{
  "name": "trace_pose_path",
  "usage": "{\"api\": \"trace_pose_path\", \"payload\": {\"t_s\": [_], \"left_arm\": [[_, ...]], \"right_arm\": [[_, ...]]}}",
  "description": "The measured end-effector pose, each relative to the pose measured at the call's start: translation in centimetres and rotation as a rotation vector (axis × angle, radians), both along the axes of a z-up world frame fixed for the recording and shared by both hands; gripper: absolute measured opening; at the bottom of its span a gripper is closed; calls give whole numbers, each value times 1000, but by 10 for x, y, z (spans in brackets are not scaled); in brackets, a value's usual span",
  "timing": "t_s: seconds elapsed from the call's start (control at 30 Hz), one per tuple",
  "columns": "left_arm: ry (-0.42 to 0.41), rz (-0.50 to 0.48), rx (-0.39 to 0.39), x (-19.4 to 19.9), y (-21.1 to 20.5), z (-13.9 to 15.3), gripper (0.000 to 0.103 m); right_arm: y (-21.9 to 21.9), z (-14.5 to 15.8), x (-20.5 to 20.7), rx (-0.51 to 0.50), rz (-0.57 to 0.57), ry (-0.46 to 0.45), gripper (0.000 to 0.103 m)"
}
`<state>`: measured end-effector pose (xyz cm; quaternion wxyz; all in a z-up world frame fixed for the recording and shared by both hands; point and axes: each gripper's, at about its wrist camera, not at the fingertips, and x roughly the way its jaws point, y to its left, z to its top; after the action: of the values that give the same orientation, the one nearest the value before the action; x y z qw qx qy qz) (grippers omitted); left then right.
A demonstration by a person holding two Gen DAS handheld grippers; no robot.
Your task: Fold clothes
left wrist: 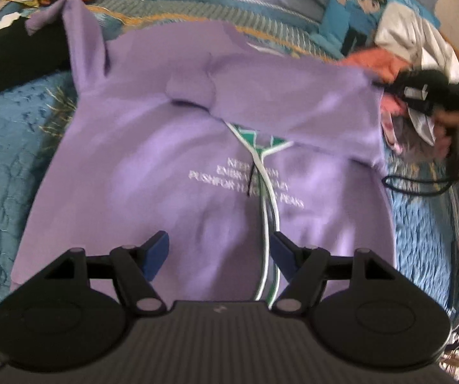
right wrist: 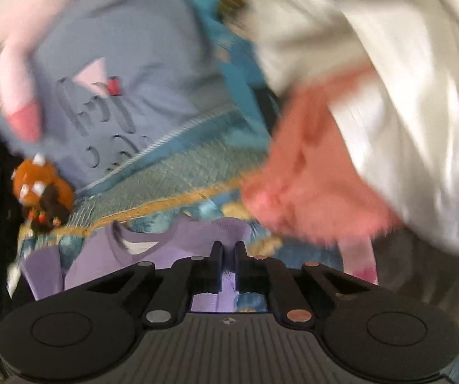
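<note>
Lilac hoodie point(left wrist: 178, 166) — soft, limp; right gripper point(right wrist: 228, 249) pinches its sleeve edge, left gripper point(left wrist: 219, 249) gapes empty, lower centre.

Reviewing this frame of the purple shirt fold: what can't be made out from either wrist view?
- Printed text on the purple shirt, left wrist view: partly covered by the folded-over flap and a cord, and blurred.
- Shirt's near hem, left wrist view: hidden behind the left gripper.
- What the right gripper pinches, right wrist view: purple fabric sits at the shut jaws, but the grip is unclear.
- Pink cloth and white cloth, right wrist view: motion-blurred, garment type unreadable.
</note>
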<state>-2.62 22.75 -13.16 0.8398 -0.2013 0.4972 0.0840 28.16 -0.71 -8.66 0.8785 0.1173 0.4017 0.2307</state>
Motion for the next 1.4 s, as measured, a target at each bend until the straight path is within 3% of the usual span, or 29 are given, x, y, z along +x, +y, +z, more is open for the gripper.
{"api": "trace_pose_path", "payload": {"t_s": [0.07,0.17,0.3,0.43,0.53,0.6,0.67,0.73,0.83,0.97,1.1,1.13,1.23,1.33,1.4], "left_arm": [[1,-7,-7,0,-2,-2,74],[-1,-6,-6,-2,-3,-1,74],[-10,4,-7,-7,1,2,74],[-40,45,13,-9,21,8,74],[-91,128,23,-6,59,15,74],[-134,208,35,0,93,18,86],[-159,248,106,15,122,19,87],[-141,267,216,40,148,17,91],[-56,341,248,80,192,6,92],[-37,452,88,114,252,-12,92],[-192,611,-304,114,310,-32,92],[-229,637,-361,114,318,-35,92],[-277,663,-483,123,336,-47,92],[-263,717,-573,132,346,-63,87],[-297,762,-626,133,349,-72,71]], "right_arm": [[8,-5,10,-124,21,-4,7],[3,-34,34,-129,-45,172,7],[-12,-31,28,2,-99,157,11],[-36,-3,5,-24,-220,11,20],[-38,7,-14,-22,-66,-8,20],[-38,11,-32,-14,3,0,20],[-34,13,-52,4,60,10,20],[-31,12,-77,33,124,22,23],[-11,3,-115,54,239,45,26],[4,-10,-145,136,275,92,26],[-3,-21,-151,264,223,160,26],[-5,-22,-151,280,209,166,26],[-5,-24,-147,291,179,166,26],[-4,-24,-145,290,173,156,26],[-3,-25,-144,293,178,149,26]]}}
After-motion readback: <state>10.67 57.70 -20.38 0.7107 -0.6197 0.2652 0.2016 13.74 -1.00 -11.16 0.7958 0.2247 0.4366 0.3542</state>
